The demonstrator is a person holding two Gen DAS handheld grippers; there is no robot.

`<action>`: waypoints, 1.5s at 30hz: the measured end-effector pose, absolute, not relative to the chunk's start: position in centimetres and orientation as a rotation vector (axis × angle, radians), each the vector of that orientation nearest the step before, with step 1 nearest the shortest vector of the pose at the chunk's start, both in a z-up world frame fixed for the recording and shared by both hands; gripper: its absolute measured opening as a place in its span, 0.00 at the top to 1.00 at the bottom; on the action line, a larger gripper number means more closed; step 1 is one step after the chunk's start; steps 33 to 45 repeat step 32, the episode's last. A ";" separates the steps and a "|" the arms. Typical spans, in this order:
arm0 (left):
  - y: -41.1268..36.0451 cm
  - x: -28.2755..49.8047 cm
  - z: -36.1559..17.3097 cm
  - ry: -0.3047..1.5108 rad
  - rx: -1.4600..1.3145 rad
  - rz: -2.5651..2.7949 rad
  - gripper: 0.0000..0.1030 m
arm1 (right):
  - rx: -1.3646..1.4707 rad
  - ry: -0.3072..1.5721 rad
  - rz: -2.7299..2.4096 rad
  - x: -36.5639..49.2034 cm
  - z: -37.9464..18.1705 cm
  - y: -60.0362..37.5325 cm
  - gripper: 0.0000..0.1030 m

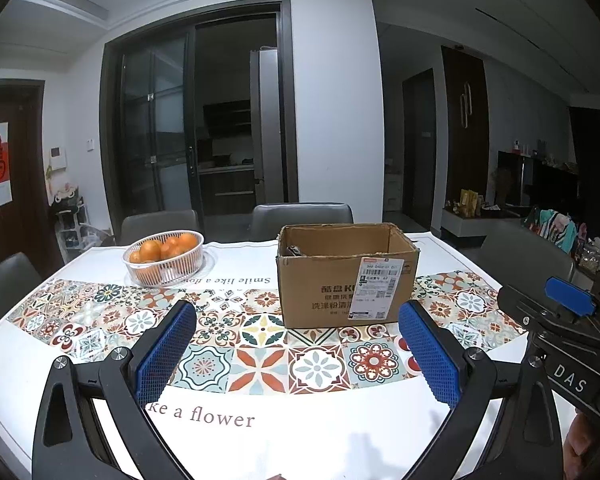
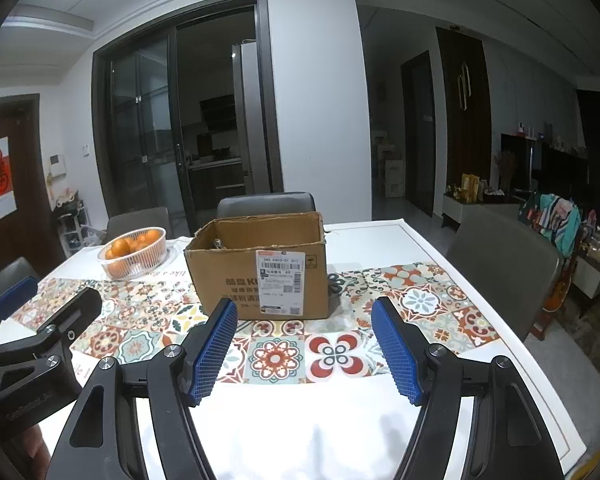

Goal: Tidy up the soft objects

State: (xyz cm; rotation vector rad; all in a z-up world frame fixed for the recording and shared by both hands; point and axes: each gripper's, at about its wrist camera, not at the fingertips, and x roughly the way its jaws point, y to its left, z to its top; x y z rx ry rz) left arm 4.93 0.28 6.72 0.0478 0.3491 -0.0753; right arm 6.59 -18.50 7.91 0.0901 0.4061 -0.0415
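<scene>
With both grippers held low over the near edge of the desk (image 1: 300,440), no soft object lies between either set of jaws.

Far left corner of the desk: a white slatted basket (image 1: 165,258) of oranges (image 1: 150,250), sitting on the white cloth just past the patterned tile band (image 1: 260,344) that runs across the desk from left to right.

Left gripper (image 1: 296,344): jaws released, spread wide, blue pads facing each other with only patterned cloth showing in the gap. Printed lettering on the cloth lies just below the left pad. In the right wrist view this gripper shows at the left edge, beside the right gripper and apart from it.

Centre, toward the far edge: an open cardboard box (image 1: 340,280), upright, flaps up, a white shipping label (image 1: 378,288) on its near face. In the left wrist view it stands ahead of the jaws and a little right of their midline, well apart from the pads. Something dark (image 1: 294,250) sits low inside at its left wall; too little shows to tell what it is.

Right gripper (image 2: 304,344): jaws released, less wide than the left, nothing between the pads. The box (image 2: 260,264) stands ahead of them, slightly left of midline, not touching.

Grey chairs (image 2: 504,264) stand around the far and right edges of the desk.
</scene>
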 end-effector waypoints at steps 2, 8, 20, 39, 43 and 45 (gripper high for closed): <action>0.3 4.8 6.7 0.347 0.049 -0.073 0.00 | 0.094 0.406 -0.041 6.4 7.8 -18.5 0.31; 0.3 4.7 6.7 0.346 0.049 -0.073 0.00 | 0.095 0.411 -0.040 6.1 7.5 -18.4 0.31; 0.0 4.5 6.5 0.343 0.057 -0.075 0.00 | 0.110 0.415 -0.043 6.1 7.1 -18.9 0.31; 0.1 4.3 6.4 0.345 0.052 -0.076 0.00 | 0.111 0.419 -0.044 6.0 7.1 -19.1 0.31; 0.1 4.3 6.4 0.345 0.052 -0.076 0.00 | 0.111 0.419 -0.044 6.0 7.1 -19.1 0.31; 0.1 4.3 6.4 0.345 0.052 -0.076 0.00 | 0.111 0.419 -0.044 6.0 7.1 -19.1 0.31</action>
